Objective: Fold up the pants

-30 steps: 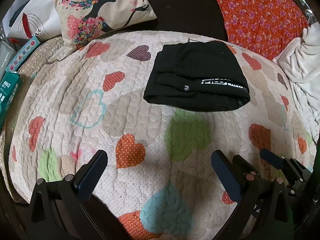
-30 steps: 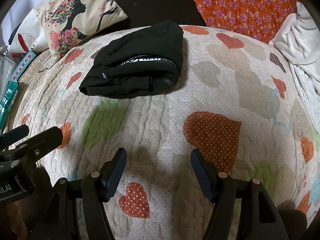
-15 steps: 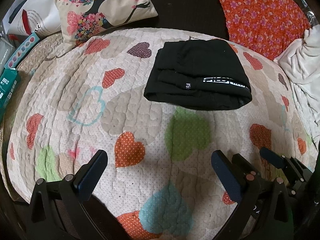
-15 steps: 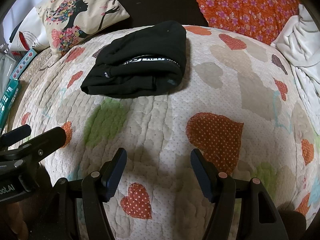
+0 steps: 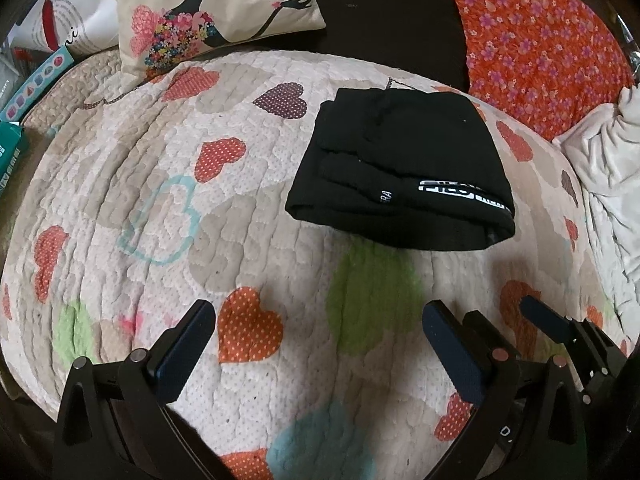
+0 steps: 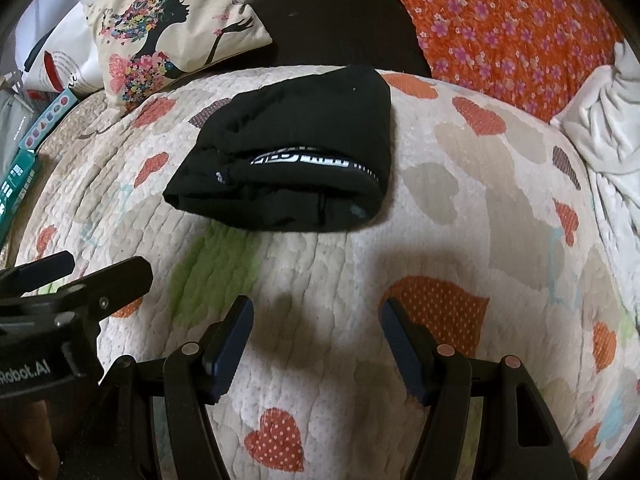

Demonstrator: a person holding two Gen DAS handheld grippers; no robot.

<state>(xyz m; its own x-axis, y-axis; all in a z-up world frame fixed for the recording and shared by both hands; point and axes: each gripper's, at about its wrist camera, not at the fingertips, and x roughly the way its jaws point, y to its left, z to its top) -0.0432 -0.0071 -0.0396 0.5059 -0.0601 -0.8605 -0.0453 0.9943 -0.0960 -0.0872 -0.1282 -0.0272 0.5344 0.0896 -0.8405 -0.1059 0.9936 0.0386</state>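
Pants (image 5: 404, 168) nearer; waistband lettering half-hidden.

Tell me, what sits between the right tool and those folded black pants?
Only bare heart-print quilt: a green heart patch lies between the right tool and the black pants, clearest in the right wrist view.

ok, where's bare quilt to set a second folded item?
Bare quilt left of the pants, up to the pillow. Another patch right of the pants, toward the white blanket. Boxes crowd the far left edge.
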